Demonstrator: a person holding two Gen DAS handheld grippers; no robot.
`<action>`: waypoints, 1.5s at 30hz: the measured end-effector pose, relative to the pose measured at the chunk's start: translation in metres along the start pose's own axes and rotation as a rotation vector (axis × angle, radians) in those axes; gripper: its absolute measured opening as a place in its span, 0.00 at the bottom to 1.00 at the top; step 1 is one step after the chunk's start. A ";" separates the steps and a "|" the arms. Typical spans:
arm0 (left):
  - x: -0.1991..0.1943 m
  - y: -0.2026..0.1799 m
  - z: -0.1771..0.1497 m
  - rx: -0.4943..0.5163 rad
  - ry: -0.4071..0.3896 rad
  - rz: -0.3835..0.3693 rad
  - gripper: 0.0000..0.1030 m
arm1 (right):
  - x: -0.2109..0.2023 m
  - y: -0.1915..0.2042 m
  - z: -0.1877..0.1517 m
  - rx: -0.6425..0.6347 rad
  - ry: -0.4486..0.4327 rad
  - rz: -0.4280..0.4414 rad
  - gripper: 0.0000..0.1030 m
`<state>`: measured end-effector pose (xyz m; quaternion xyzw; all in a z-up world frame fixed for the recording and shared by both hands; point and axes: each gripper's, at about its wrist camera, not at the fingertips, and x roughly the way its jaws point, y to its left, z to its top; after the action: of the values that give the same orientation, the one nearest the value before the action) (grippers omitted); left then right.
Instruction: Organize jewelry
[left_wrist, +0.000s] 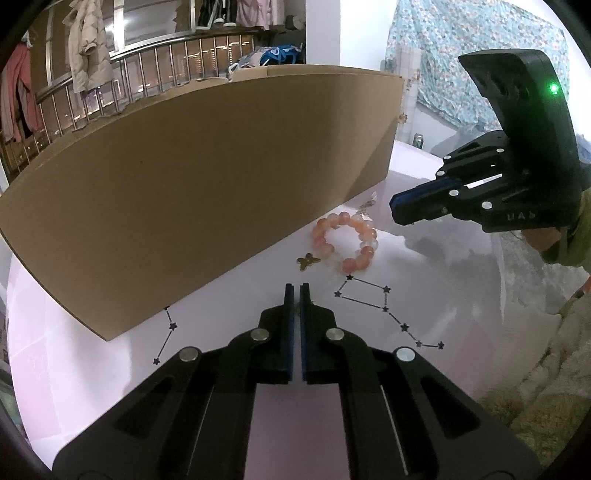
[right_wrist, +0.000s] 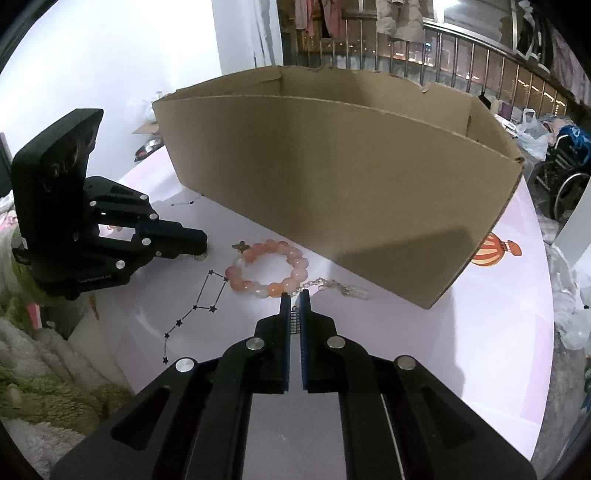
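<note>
Left wrist view shows one pink-and-orange bead bracelet (left_wrist: 345, 243) lying flat on the pale pink tabletop (left_wrist: 92, 365), just in front of the long side of one cardboard box (left_wrist: 207, 177), with one small gold butterfly charm (left_wrist: 307, 261) just beside it. The right wrist view adds one silver chain (right_wrist: 332, 286) trailing from the bracelet along the foot of the box. Two grippers are in play. The left gripper (left_wrist: 294, 291) has its jaws drawn together with only a slit between them; whether anything is pinched there cannot be told. The right gripper (right_wrist: 294, 299) is clamped on a small silver comb-like piece (right_wrist: 294, 319) at the chain's near end. Printed constellation lines (left_wrist: 384, 310) and a striped balloon picture (right_wrist: 493, 251) mark the tabletop. Behind stand a metal railing (left_wrist: 122, 85) with hanging clothes and a patterned cloth (left_wrist: 480, 62). The box takes up the far half of the table; bare surface lies open towards the near rounded edge, bordered by fuzzy green fabric (right_wrist: 55, 373).
</note>
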<state>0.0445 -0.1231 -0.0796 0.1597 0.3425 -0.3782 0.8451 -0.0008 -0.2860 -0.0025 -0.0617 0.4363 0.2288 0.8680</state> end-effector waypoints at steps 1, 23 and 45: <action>-0.002 0.000 0.000 -0.002 -0.003 -0.001 0.02 | 0.000 0.000 0.000 0.001 -0.001 -0.001 0.04; 0.007 -0.010 0.003 0.002 0.025 0.050 0.10 | 0.003 -0.006 -0.002 0.045 -0.018 0.019 0.03; -0.009 -0.012 0.003 0.003 -0.011 0.085 0.10 | -0.014 -0.017 -0.003 0.082 -0.048 0.016 0.03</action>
<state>0.0323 -0.1278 -0.0717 0.1733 0.3301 -0.3434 0.8620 -0.0024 -0.3073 0.0050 -0.0171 0.4247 0.2191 0.8782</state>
